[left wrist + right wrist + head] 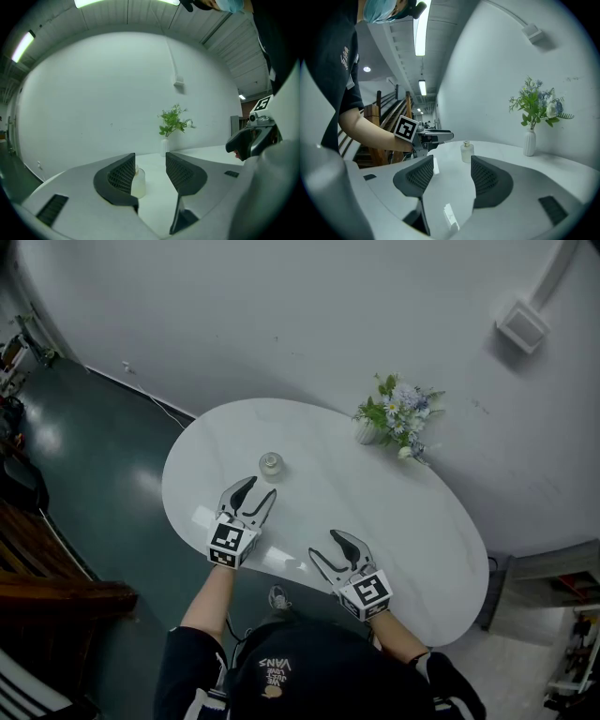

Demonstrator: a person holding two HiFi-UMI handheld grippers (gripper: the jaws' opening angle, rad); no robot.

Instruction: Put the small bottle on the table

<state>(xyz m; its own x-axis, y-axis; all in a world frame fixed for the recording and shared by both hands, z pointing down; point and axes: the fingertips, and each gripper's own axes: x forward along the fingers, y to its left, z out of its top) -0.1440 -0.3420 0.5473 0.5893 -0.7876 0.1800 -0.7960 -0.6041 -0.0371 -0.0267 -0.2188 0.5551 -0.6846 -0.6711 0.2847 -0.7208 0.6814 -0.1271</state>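
The small clear bottle [271, 464] stands upright on the white table [422, 531], apart from both grippers. My left gripper [253, 493] is open just short of it, nothing between its jaws. In the left gripper view the bottle [139, 182] shows partly behind the left jaw, beyond the open left gripper [150, 176]. My right gripper [335, 550] is open and empty near the table's front edge. Looking along the right gripper [450, 176], the bottle [466, 152] stands farther off with the left gripper [436, 137] beside it.
A white vase of flowers [397, 414] stands at the table's far side by the wall, also in the left gripper view as the vase [165, 146] and in the right gripper view as the vase [529, 142]. Dark floor [94, 456] lies left of the table; wooden furniture [37, 577] is at far left.
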